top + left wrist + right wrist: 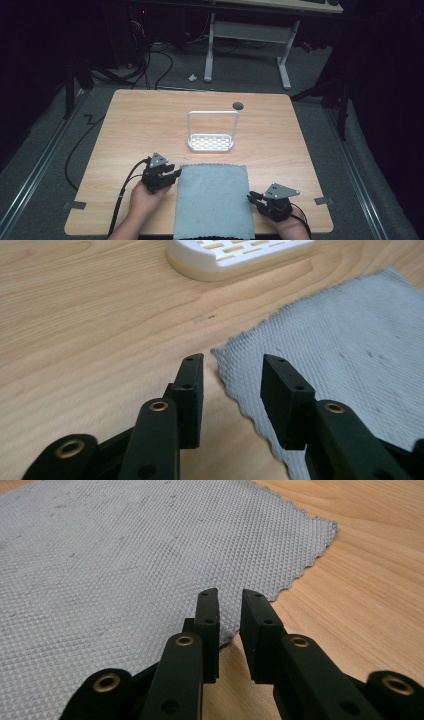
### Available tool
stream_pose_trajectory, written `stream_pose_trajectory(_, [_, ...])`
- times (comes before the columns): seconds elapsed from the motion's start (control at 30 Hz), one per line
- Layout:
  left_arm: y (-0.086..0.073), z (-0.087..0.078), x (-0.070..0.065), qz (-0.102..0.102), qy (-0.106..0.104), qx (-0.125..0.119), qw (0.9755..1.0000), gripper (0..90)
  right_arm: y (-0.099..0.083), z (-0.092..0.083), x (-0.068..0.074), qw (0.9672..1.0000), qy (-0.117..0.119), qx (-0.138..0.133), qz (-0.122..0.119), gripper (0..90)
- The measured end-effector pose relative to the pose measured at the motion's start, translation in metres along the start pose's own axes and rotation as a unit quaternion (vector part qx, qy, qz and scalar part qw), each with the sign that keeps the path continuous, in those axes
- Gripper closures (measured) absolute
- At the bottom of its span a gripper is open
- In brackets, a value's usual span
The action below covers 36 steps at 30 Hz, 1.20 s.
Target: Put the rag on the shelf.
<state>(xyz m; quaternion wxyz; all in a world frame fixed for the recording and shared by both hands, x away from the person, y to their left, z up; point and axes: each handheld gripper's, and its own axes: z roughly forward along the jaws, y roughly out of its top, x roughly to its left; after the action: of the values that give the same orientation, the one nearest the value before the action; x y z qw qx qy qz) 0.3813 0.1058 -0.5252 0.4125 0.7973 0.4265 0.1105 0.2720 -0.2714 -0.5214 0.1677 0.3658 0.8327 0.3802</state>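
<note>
A grey waffle-weave cloth lies flat at the table's near edge. My left gripper is at the cloth's far left corner. In the left gripper view its jaws stand open, and the cloth's corner lies on the wood just ahead of the gap. My right gripper is at the cloth's right edge, low over the table. In the right gripper view its jaws are a narrow gap apart, with the cloth's zigzag edge running past them. Neither gripper holds anything.
A white slotted tray with a tall hoop handle stands just beyond the cloth, and its base is in the left gripper view. A small dark disc lies farther back. Tape marks sit near both front corners.
</note>
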Motion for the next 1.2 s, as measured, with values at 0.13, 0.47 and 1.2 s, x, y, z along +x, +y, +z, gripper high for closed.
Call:
stream_pose_trajectory(0.13, [0.003, 0.011, 0.001, -0.001, 0.014, 0.010, 0.9998, 65.6, 0.000, 0.000, -0.001, 1.0000, 0.001, 0.002, -0.001, 78.5])
stream_pose_trajectory(0.47, [0.000, 0.016, -0.004, 0.023, 0.021, -0.002, 0.9995, 82.6, 0.001, 0.002, -0.003, 0.9997, -0.007, -0.008, 0.022, 74.7])
stream_pose_trajectory(1.2, [0.000, 0.016, -0.005, 0.027, 0.016, 0.000, 0.9995, 88.1, 0.055, 0.071, -0.043, 0.9919, -0.096, 0.033, 0.077, 77.4])
